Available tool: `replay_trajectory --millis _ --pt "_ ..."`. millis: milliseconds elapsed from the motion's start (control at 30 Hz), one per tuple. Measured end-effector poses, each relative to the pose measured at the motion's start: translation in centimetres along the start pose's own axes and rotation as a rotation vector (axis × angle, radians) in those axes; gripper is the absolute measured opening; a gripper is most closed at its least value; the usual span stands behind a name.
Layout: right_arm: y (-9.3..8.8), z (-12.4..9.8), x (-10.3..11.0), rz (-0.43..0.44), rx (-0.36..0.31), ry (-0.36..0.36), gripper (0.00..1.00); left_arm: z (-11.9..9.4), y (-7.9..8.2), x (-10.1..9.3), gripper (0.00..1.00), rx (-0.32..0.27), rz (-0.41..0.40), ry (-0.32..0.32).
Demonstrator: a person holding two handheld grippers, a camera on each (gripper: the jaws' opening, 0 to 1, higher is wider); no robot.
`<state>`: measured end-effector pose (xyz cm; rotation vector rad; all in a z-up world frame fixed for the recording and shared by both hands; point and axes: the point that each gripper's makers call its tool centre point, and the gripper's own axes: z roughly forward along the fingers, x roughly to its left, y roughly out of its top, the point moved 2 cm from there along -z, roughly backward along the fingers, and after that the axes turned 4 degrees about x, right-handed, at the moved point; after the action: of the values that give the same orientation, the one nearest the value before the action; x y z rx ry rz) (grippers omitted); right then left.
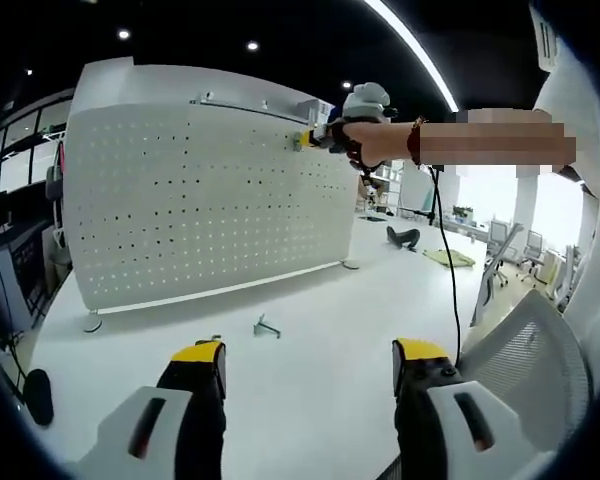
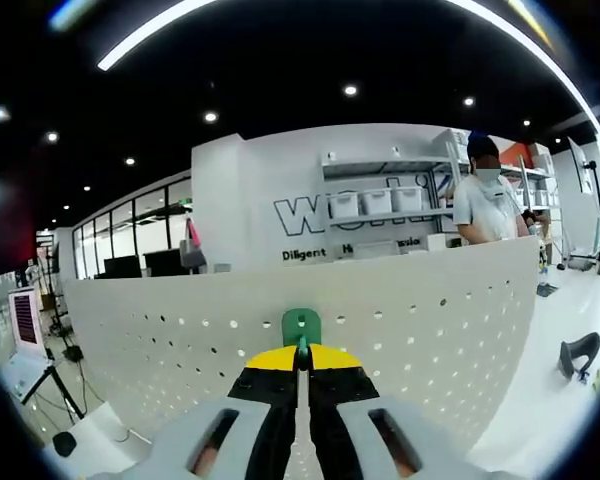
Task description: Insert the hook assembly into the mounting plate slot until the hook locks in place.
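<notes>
A white pegboard panel stands upright on feet on the white table. My right gripper, held by a person's arm, is at the panel's upper right corner. In the right gripper view the yellow-tipped right gripper is shut on a small green hook piece, held right up against the perforated panel near its top edge. A grey metal hook lies loose on the table in front of the panel. My left gripper hovers low over the table, jaws wide apart and holding nothing.
A thin metal rail runs along the panel's top. A white mesh chair back is at the right, with a black cable hanging from the right arm. A person stands behind the panel near shelves.
</notes>
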<state>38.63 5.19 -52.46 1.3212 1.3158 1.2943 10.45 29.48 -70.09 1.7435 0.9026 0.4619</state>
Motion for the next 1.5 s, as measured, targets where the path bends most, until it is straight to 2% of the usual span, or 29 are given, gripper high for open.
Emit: replay_trajectory --millis 900,1000,1067,1400,1500 --pt "-0.43 0.58 -0.03 0.03 0.012 -0.055 0.01 0.18 -0.1 0.18 0.68 0.005 -0.008 -0.003" --pt "-0.37 0.67 -0.05 -0.048 0.011 -0.063 0.01 0.13 -0.17 0.24 0.68 0.01 -0.007 -0.002" --pt "-0.41 0.63 -0.08 -0.005 0.014 -0.058 0.01 0.11 -0.12 0.26 0.68 0.009 0.001 -0.002" --pt "-0.39 0.67 -0.04 -0.113 0.013 -0.069 0.01 0.26 -0.12 0.23 0.68 0.012 0.002 -0.005" --pt "-0.35 0.7 -0.08 -0.099 0.013 -0.066 0.01 0.28 -0.28 0.13 0.68 0.018 -0.001 -0.006"
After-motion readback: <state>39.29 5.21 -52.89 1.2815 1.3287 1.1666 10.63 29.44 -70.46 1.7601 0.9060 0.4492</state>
